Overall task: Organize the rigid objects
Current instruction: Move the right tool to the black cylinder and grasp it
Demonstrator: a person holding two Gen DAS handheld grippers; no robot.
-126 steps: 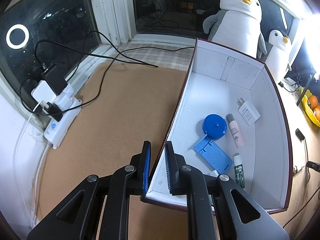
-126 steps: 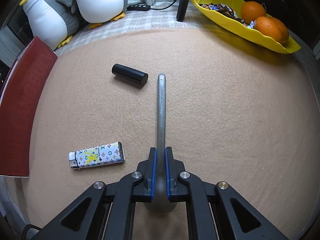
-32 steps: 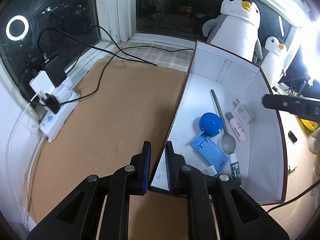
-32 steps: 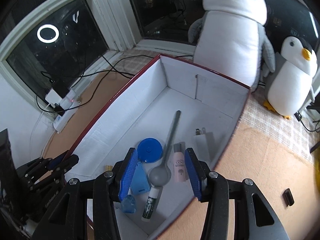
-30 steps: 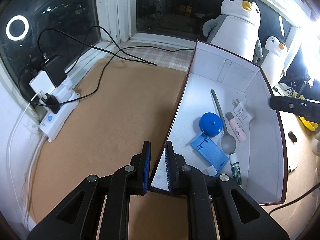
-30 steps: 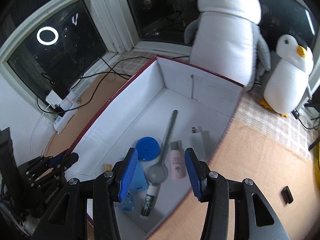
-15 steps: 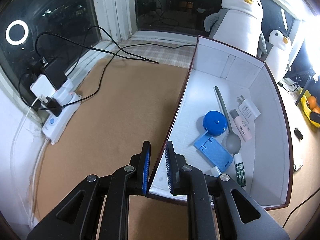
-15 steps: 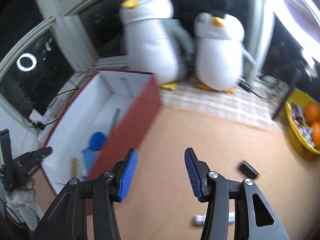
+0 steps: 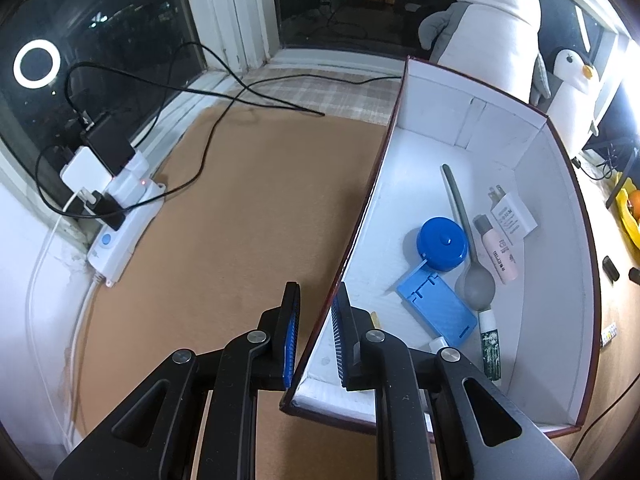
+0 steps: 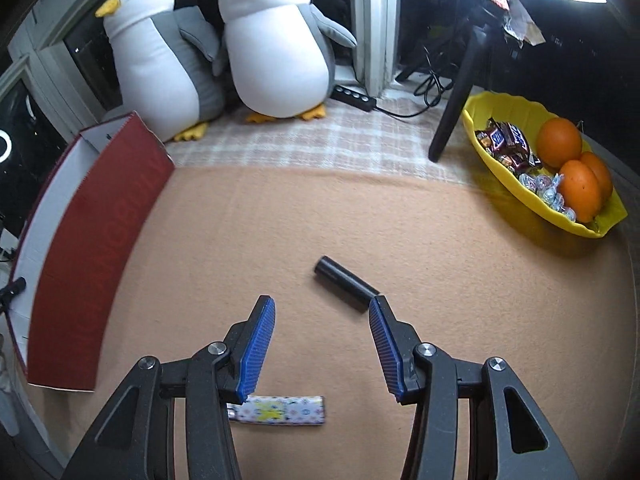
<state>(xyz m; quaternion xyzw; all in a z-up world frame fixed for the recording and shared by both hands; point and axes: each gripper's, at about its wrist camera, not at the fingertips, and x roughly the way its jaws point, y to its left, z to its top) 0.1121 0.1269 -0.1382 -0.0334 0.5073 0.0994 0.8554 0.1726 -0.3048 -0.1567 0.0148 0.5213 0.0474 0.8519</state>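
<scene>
My left gripper (image 9: 316, 320) is shut on the near left wall of the red box (image 9: 552, 208) with a white inside. In the box lie a grey spoon (image 9: 474, 280), a blue round case (image 9: 442, 244), a blue flat stand (image 9: 438, 310), a pink tube (image 9: 498, 254), a white charger (image 9: 512, 218) and a green-labelled stick (image 9: 490, 352). My right gripper (image 10: 322, 344) is open and holds nothing, low over the tan mat. A black cylinder (image 10: 344, 283) lies just beyond its right finger. A patterned lighter (image 10: 280, 410) lies under its fingers. The box (image 10: 100, 248) stands to the left.
Two plush penguins (image 10: 276, 52) sit behind the mat by the window. At the right stands a yellow dish (image 10: 500, 98) with oranges and sweets, a black stand leg (image 10: 456, 96) beside it. A white power strip (image 9: 120, 232) and black cables (image 9: 224, 120) lie left of the box.
My right gripper has swung from above the box to the right, over the mat by the black cylinder and lighter, still open. The spoon it held earlier lies in the box. My left gripper keeps its hold.
</scene>
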